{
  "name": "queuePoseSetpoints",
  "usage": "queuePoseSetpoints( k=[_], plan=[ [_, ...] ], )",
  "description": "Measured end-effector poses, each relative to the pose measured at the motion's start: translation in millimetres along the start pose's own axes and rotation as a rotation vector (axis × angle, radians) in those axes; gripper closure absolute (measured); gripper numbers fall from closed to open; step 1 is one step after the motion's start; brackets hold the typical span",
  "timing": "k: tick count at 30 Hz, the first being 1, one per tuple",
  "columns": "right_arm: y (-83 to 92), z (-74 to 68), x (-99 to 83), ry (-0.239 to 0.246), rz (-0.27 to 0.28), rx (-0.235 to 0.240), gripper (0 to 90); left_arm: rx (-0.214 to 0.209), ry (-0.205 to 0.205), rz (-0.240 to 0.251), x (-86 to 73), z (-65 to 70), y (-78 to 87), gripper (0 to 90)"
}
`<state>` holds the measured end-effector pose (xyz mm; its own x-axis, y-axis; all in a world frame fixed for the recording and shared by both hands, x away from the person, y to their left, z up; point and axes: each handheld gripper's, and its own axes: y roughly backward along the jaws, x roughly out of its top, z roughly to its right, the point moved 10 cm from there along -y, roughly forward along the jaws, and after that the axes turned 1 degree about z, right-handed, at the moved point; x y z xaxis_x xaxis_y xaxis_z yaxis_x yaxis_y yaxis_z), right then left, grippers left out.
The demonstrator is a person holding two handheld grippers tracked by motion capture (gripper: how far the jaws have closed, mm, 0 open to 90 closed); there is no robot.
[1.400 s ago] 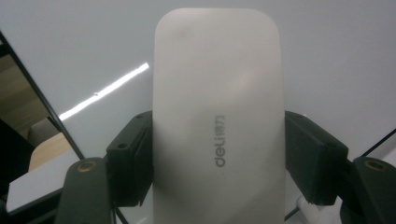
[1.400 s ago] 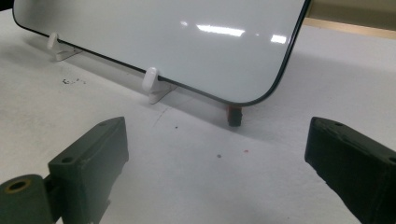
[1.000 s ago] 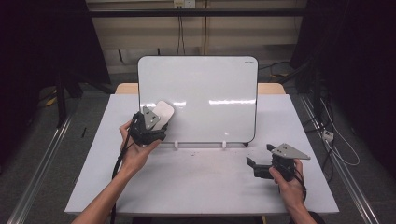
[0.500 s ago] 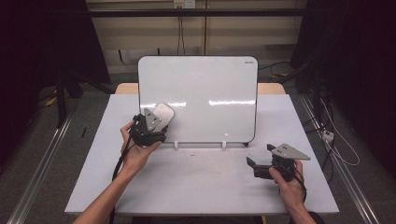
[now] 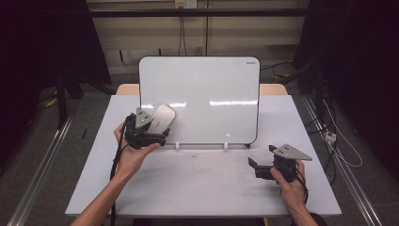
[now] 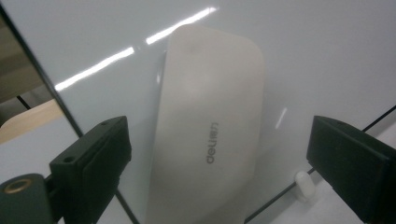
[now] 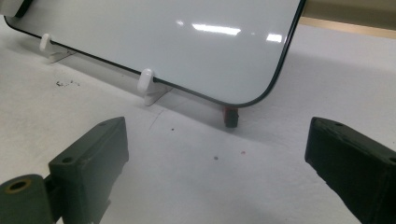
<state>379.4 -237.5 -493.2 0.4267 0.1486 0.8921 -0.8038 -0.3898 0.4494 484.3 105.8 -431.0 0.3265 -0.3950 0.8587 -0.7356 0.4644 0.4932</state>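
Smooth, beige, rounded-rectangle whiteboard eraser [image 6: 210, 140], matte plastic, lying flat against the glossy white whiteboard [image 5: 207, 94] near its lower left corner, tilted. Grey lettering "deli" readable along the eraser's back. Board black-edged with rounded corners, propped upright on small white plastic clips [image 7: 145, 80] toward the worktop's far edge; a small, unreadable mark in its top right corner. Worktop [image 5: 197, 183] pale, matte, lightly speckled. Left gripper [image 5: 157, 134] with jaws just opened wide, eraser between them but clear of both black pads. Right gripper [image 5: 256, 157] near the right edge of the worktop, jaws spread wide, nothing between them.
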Motion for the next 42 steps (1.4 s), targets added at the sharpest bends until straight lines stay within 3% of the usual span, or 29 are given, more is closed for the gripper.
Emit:
queuePoseSetpoints(
  k=[3,6,11,16,20,25,30,38,42],
  plan=[
    [0.2,-0.1,-0.5,-0.002,0.000,0.000,5.9,-0.020,0.025,0.009,0.9,0.2,5.9,5.8],
    [0.7,-0.2,-0.4,0.003,0.001,0.000,5.9,-0.021,0.003,0.003,0.5,2.4,12.0,7.8],
    [2.0,-0.4,-0.8,0.008,0.002,-0.002,5.8,-0.055,0.057,0.016,-7.2,8.3,21.1,4.7],
    [3.7,0.0,-1.1,0.012,0.005,-0.003,5.8,-0.076,0.071,0.002,-20.2,8.7,28.3,4.5],
    [4.2,-0.1,-0.9,0.012,0.005,-0.004,5.8,-0.089,0.100,0.024,-25.8,10.7,35.4,4.7],
    [3.6,-0.8,-1.3,0.012,0.002,-0.004,5.8,-0.081,0.096,0.014,-35.8,12.0,47.2,4.5],
    [3.2,-0.6,-1.5,0.014,0.002,-0.005,5.8,-0.053,0.131,0.026,-46.6,8.4,55.4,4.4],
    [2.8,-0.2,-2.0,0.015,-0.001,-0.008,5.9,-0.019,0.169,0.001,-70.4,-1.1,63.9,4.2],
    [2.8,-0.1,-2.5,0.013,-0.003,-0.010,5.9,-0.009,0.182,0.032,-74.6,-1.8,67.6,4.1]
  ],
)
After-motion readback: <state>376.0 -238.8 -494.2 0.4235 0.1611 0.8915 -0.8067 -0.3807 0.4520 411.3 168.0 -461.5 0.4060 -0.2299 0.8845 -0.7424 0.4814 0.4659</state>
